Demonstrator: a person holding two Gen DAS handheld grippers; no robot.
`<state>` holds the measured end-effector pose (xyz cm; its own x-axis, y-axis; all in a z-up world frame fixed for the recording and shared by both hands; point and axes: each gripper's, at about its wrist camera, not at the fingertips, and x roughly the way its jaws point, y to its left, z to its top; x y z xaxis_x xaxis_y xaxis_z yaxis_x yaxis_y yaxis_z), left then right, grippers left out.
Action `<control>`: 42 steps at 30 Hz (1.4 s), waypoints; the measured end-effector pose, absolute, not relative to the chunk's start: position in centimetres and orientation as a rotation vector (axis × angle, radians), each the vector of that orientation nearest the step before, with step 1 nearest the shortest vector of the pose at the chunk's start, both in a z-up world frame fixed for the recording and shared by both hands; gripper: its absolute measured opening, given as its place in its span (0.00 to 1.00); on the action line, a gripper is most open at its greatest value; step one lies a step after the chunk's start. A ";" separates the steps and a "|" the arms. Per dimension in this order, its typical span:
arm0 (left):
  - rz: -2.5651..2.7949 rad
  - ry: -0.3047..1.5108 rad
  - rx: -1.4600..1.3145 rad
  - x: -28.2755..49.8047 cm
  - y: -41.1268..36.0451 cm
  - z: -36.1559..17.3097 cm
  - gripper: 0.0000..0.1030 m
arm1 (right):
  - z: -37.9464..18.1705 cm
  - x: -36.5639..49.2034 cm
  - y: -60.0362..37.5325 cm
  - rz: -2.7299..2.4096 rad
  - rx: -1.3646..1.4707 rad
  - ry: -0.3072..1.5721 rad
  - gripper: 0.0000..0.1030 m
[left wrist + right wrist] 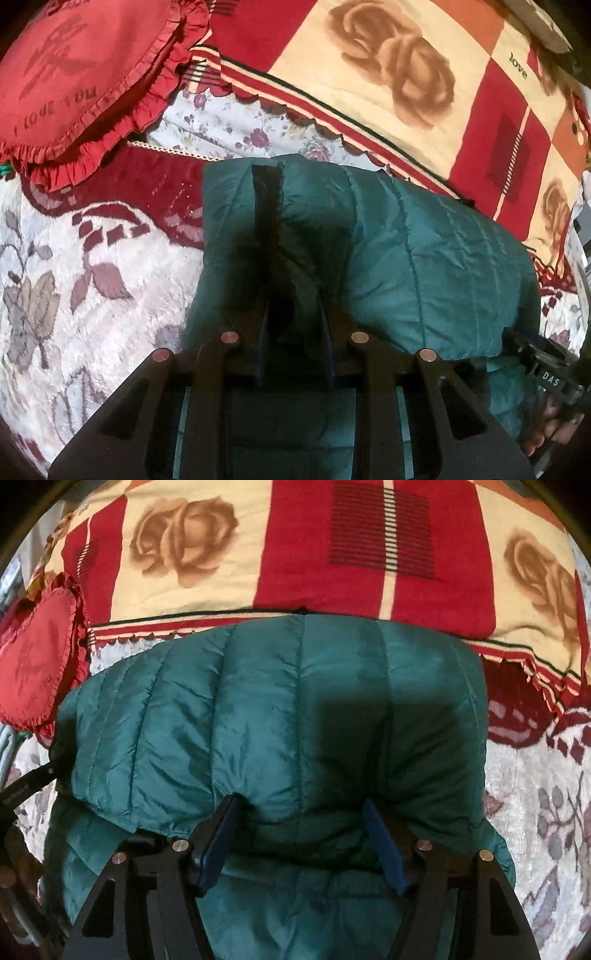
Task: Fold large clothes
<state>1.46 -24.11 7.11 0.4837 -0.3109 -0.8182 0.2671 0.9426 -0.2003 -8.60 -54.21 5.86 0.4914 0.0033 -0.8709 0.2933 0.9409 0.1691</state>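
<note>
Jacket (280, 716), teal and quilted, is lying folded over itself on a bed spread with a white-and-maroon floral blanket (74, 258). A red-and-cream rose quilt (369, 561) is running along the bed's far edge, touching the jacket's far side. A red heart cushion (85, 74) is sitting at the far left corner, just beside the jacket. Its long axis is running left to right.

Left gripper (295, 325) is pressing into the fold, fingers narrowly apart with cloth between them. Right gripper (301, 823) is standing wide, blue pads (382, 849) resting against the folded edge.
</note>
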 end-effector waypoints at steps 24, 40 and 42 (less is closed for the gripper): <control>-0.374 0.898 0.035 -0.7 -27.7 11.3 0.58 | 9.4 -6.3 -48.9 -0.138 0.242 0.967 0.69; -0.329 0.957 0.156 1.0 -29.5 6.8 0.58 | 9.9 -7.4 -51.2 -0.209 0.179 0.893 0.72; -0.331 0.956 0.148 1.1 -29.4 6.7 0.58 | 9.7 -7.9 -53.2 -0.265 0.188 0.891 0.72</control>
<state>1.06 -29.41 6.67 0.5310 -0.2114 -0.8206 0.3414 0.9397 -0.0211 -7.86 -53.18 9.69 0.5993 -0.1494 -0.7865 0.3046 0.9511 0.0514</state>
